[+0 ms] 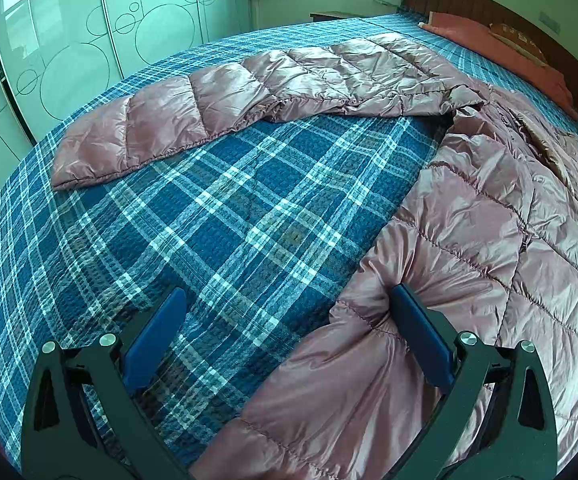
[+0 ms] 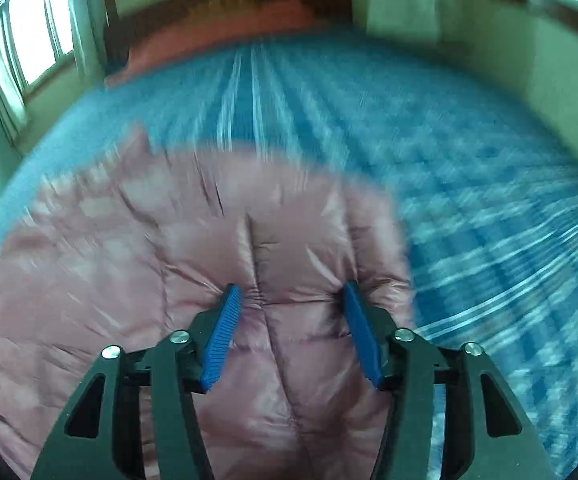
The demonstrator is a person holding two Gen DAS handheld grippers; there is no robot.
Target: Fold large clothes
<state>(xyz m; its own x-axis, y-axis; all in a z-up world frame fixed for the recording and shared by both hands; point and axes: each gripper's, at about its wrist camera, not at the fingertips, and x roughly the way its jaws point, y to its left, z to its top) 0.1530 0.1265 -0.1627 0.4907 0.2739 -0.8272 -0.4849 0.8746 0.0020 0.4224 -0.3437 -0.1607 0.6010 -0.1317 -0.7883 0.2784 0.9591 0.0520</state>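
Observation:
A shiny pink quilted down jacket (image 1: 489, 216) lies on the blue plaid bedspread (image 1: 217, 216). One sleeve (image 1: 193, 112) stretches out flat to the left. My left gripper (image 1: 289, 300) is open wide at the jacket's lower edge; its right finger (image 1: 421, 332) presses into the fabric and its left finger (image 1: 157, 332) is over the bedspread. In the blurred right wrist view the jacket (image 2: 129, 264) fills the lower left. My right gripper (image 2: 291, 292) is open, with both blue pads against a puffed fold of the jacket.
A red pillow (image 1: 501, 44) lies by the dark wooden headboard (image 1: 469, 4). Pale wardrobe doors (image 1: 69, 40) stand beyond the bed's left edge. A window with curtains (image 2: 29, 40) shows at the left of the right wrist view.

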